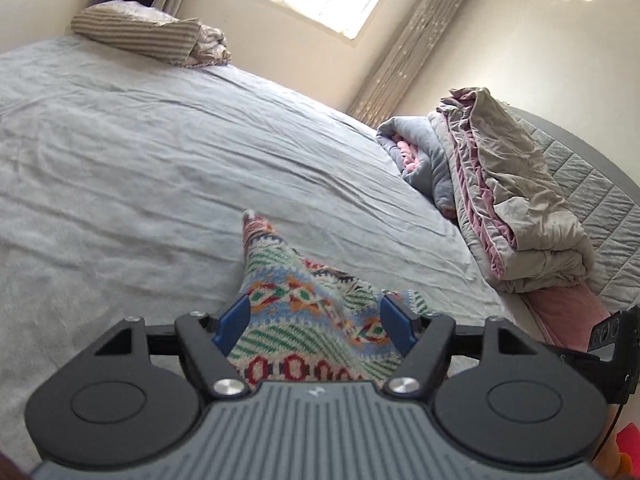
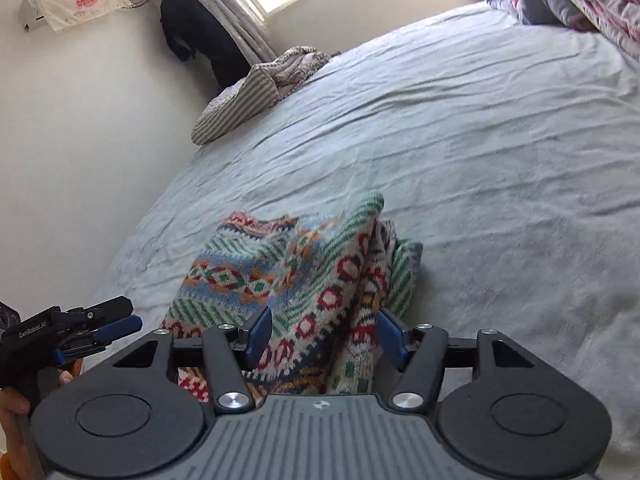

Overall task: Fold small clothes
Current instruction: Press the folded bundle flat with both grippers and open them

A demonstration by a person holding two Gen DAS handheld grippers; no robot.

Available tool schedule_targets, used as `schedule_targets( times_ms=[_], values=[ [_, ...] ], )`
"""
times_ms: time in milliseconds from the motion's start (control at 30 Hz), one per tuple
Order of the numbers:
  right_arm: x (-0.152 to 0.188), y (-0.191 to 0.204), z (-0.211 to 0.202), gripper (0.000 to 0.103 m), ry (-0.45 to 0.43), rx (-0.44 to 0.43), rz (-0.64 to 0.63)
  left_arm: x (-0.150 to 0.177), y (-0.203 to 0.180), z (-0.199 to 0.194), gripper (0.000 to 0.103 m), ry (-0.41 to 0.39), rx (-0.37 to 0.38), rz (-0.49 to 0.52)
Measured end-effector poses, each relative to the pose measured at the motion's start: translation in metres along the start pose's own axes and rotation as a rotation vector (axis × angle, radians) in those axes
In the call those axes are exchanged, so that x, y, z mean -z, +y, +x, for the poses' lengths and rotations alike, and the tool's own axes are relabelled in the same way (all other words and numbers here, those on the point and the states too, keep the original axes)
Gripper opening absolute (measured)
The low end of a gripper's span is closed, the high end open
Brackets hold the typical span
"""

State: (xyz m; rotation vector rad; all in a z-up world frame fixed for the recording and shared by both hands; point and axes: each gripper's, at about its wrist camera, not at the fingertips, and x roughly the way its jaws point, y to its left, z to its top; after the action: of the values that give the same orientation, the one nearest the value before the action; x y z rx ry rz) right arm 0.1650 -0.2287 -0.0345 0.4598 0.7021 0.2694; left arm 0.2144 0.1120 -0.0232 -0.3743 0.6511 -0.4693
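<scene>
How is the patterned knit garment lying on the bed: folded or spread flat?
Folded, loosely. The knit garment is doubled over itself on the bed sheet, with layered edges bunched along its right side.

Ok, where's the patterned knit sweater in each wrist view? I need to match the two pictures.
Left wrist view: the sweater sits at bottom centre, between the left gripper's blue fingers, one corner pointing up onto the bed sheet.
Right wrist view: the sweater is at lower centre, bunched between the right gripper's fingers.
Shared landmark: the striped bedding at the bed's far edge, below the window.
</scene>
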Motion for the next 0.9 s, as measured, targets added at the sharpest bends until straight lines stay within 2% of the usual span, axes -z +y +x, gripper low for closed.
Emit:
schedule_targets(
  times_ms=[67,167,200,267,333,367,433,467,567,600,633,700,900],
  values=[
    [-0.010,0.008,-0.001,0.055,-0.061,0.009,-0.017,-0.010,-0.012,0.019,0.069,-0.010,0.041,0.078],
    [-0.017,0.025,0.020,0.048,-0.146,0.046,-0.085,-0.014,-0.016,0.051,0.049,-0.011,0.027,0.135],
    [-0.016,0.026,0.026,0.044,-0.152,0.047,-0.094,-0.012,-0.012,0.059,0.047,-0.012,0.009,0.129],
    [-0.010,0.024,0.044,0.041,-0.140,0.044,-0.099,-0.003,0.003,0.072,0.047,0.000,-0.037,0.097],
    [-0.003,0.012,0.067,0.038,-0.084,0.114,-0.085,0.013,0.023,0.080,0.047,0.016,-0.091,0.067],
    [0.001,0.006,0.078,0.035,-0.053,0.159,-0.074,0.022,0.036,0.084,0.058,0.019,-0.099,0.046],
    [0.008,-0.008,0.084,0.013,-0.055,0.172,-0.047,0.029,0.057,0.082,0.059,-0.002,-0.038,-0.046],
    [0.010,-0.014,0.082,0.012,-0.071,0.150,-0.016,0.027,0.061,0.079,0.059,-0.006,-0.022,-0.086],
    [0.005,-0.011,0.071,0.016,-0.067,0.131,0.020,0.018,0.048,0.067,0.058,-0.007,-0.069,-0.046],
    [0.004,-0.008,0.065,0.023,-0.067,0.131,0.015,0.017,0.041,0.060,0.060,-0.006,-0.089,-0.026],
    [0.006,-0.001,0.052,0.037,-0.071,0.122,0.002,0.016,0.036,0.052,0.060,-0.002,-0.097,-0.006],
    [0.010,0.012,0.031,0.046,-0.086,0.124,-0.049,0.018,0.022,0.033,0.064,0.009,-0.105,0.041],
    [0.049,0.057,-0.016,0.052,-0.070,0.190,-0.201,0.045,-0.018,-0.018,0.070,0.057,-0.132,0.164]
  ],
)
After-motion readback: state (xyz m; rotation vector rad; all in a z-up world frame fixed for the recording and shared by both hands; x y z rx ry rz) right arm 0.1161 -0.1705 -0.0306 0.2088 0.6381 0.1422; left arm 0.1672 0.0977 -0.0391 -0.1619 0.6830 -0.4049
